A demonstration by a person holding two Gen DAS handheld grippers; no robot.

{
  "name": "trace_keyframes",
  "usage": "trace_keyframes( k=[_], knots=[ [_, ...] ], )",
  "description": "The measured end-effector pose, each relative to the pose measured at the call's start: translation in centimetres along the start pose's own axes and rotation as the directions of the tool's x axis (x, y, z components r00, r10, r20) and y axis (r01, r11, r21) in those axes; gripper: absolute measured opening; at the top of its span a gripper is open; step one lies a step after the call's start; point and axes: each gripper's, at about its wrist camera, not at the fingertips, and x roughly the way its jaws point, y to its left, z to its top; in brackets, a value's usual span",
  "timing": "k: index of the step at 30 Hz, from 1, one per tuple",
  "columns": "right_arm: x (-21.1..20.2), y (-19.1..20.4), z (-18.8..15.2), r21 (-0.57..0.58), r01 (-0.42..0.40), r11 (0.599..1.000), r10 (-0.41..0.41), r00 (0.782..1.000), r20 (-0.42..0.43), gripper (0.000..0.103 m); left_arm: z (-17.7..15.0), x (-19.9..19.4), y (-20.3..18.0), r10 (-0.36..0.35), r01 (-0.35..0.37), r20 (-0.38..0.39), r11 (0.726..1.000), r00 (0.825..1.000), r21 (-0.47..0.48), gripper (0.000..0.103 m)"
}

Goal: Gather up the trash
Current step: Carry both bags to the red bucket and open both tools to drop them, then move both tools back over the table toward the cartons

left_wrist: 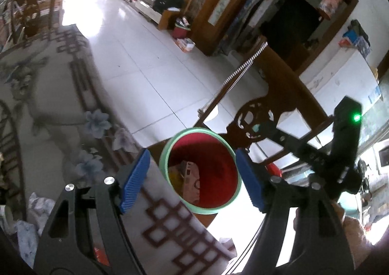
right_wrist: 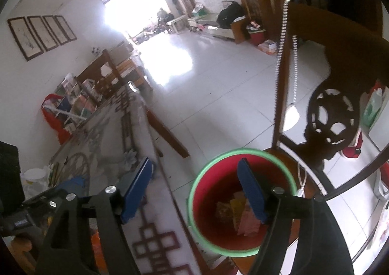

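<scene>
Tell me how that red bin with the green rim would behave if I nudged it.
The red bin looks like thin plastic holding only a few wrappers, so it is probably light and would slide easily. It seems to taper downward, so a push near the rim might tip it.

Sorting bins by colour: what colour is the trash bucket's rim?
Light green, on a red bucket; rim shows best in the right wrist view.

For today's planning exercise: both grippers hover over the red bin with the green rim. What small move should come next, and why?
Probably draw both grippers back toward the patterned tablecloth to look for more trash. The left gripper and right gripper both stand open and empty over the red bin with the green rim, and wrappers already lie inside.
</scene>
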Motion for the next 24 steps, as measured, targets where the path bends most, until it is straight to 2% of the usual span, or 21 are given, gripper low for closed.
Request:
trace_keyframes(
  k=[5,9,14,17,19,20,21,24],
  knots=[
    [1.4,4.0,-0.9,-0.050,-0.037,0.998,0.035,0.999,-0.042,0.074,-0.5,-4.4,2.9,0.034,-0.031,0.069,0.999,0.997,-0.041,0.073],
    [2.5,8.1,-1.9,-0.097,-0.070,0.993,0.063,0.995,-0.071,0.075,-1.9,-8.2,6.9,0.086,-0.074,0.112,0.992,0.990,-0.103,0.075],
    [3.5,13.5,-3.7,-0.155,-0.100,0.983,0.084,0.991,-0.104,0.079,-4.4,-11.7,13.1,0.174,-0.149,0.111,0.969,0.979,-0.199,0.076],
    [4.0,16.4,-5.1,-0.178,-0.113,0.978,0.092,0.988,-0.124,0.079,-6.5,-14.3,18.1,0.266,-0.231,0.097,0.933,0.959,-0.275,0.076],
    [4.3,18.5,-6.0,-0.192,-0.124,0.974,0.099,0.986,-0.135,0.079,-8.4,-16.6,21.6,0.350,-0.307,0.082,0.894,0.933,-0.326,0.076],
    [4.3,19.4,-6.3,-0.195,-0.129,0.972,0.104,0.985,-0.138,0.079,-9.2,-17.6,23.3,0.396,-0.350,0.069,0.869,0.916,-0.349,0.076],
    [4.4,20.5,-6.8,-0.197,-0.138,0.971,0.112,0.984,-0.140,0.079,-10.4,-19.0,25.7,0.453,-0.403,0.046,0.831,0.891,-0.383,0.076],
    [4.7,23.0,-7.6,-0.178,-0.168,0.969,0.143,0.979,-0.144,0.080,-13.0,-21.6,30.7,0.538,-0.484,-0.015,0.746,0.843,-0.458,0.076]
  ],
)
